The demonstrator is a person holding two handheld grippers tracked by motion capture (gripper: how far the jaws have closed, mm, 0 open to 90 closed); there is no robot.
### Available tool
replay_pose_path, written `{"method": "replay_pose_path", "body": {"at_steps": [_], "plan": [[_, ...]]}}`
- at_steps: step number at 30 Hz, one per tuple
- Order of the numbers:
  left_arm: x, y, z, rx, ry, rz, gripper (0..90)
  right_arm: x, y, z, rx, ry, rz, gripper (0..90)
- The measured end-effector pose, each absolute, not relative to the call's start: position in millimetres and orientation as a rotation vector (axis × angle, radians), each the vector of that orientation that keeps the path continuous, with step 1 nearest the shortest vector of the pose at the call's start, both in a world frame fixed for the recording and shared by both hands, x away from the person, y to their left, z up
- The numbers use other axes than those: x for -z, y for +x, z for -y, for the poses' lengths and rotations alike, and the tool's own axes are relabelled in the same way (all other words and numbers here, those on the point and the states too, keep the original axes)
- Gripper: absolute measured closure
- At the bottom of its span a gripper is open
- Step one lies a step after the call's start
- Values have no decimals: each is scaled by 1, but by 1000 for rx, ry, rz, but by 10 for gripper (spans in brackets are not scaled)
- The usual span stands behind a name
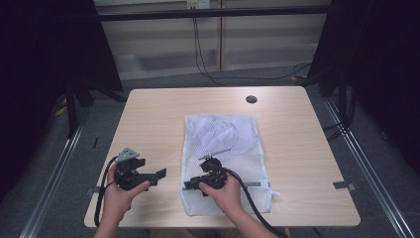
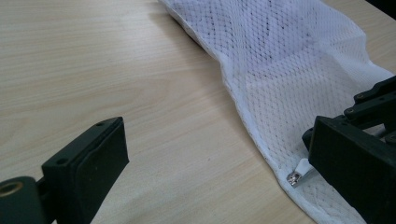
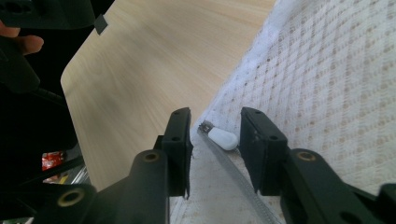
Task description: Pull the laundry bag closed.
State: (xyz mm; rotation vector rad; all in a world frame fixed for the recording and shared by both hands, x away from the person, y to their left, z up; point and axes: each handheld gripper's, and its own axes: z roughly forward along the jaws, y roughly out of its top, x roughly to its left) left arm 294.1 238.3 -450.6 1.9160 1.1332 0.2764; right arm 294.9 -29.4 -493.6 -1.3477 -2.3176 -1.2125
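**Zipper pull between your right jaws, left gripper waiting beside the bag**

Mesh is your landmark here: a white mesh laundry bag (image 1: 225,158) lies flat on the wooden table (image 1: 153,119), its long side running away from you, with crumpled white cloth showing through its far half.

Your right gripper (image 3: 215,140) sits over the bag's near left corner. Its jaws stand partly apart, one on each side of the white zipper pull (image 3: 223,138), which lies on the zipper track (image 3: 238,179) at the bag's edge. They straddle the pull; whether either one touches it you cannot tell.

Your left gripper (image 1: 159,174) hovers over bare wood just left of the bag, jaws spread wide and holding nothing, pointed toward that same corner. In the left gripper view the pull (image 2: 301,169) shows by your right-hand jaw, with the right gripper's black body (image 2: 373,105) close behind it.

Beyond the bag's far edge, a dark round cap (image 1: 251,99) is set in the tabletop. Cables (image 1: 208,64) hang behind the table.
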Motion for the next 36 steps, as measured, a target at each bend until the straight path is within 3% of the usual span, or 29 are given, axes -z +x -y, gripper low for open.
{"method": "replay_pose_path", "body": {"at_steps": [13, 20, 36], "plan": [[451, 295, -240, -271, 1914, -1139, 44, 500, 295, 26, 1184, -1349, 2293, 671], [452, 295, -239, -269, 1922, -1140, 44, 497, 295, 25, 1209, -1348, 2250, 742], [453, 295, -240, -264, 1926, -1143, 44, 502, 297, 16, 1184, -1369, 2227, 812]]}}
